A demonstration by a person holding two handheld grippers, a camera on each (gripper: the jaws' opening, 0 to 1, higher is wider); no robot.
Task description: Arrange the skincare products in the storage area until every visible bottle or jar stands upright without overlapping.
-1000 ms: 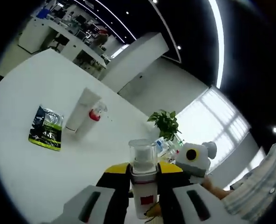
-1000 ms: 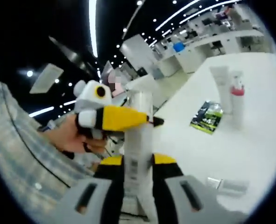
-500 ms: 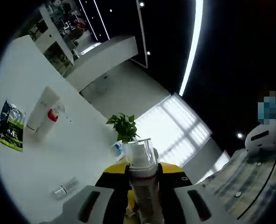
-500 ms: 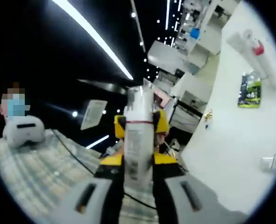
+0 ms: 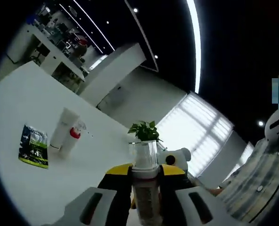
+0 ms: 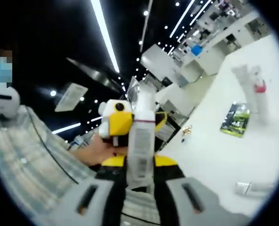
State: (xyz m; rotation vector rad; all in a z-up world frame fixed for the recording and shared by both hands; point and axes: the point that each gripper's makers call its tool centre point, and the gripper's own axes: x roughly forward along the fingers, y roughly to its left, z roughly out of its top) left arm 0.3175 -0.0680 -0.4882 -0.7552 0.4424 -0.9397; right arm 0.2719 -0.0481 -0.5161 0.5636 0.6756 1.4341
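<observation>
A slim white bottle with a clear cap stands up between the yellow-tipped jaws of my left gripper, which is shut on it. My right gripper is shut on the same bottle, and the left gripper sits against its upper part, held by a hand. On the white table stand a white tube and a red-capped bottle, with a green sachet lying beside them. The tube, the red-capped bottle and the sachet also appear in the right gripper view.
A small clear item lies on the table near its front. A potted plant stands at the table's far end. The person's checked sleeve is close on the left. Office desks stand in the background.
Both views have swung as the hands turned, bringing the table and its products further into view. The bottle has stayed in both grippers throughout.
</observation>
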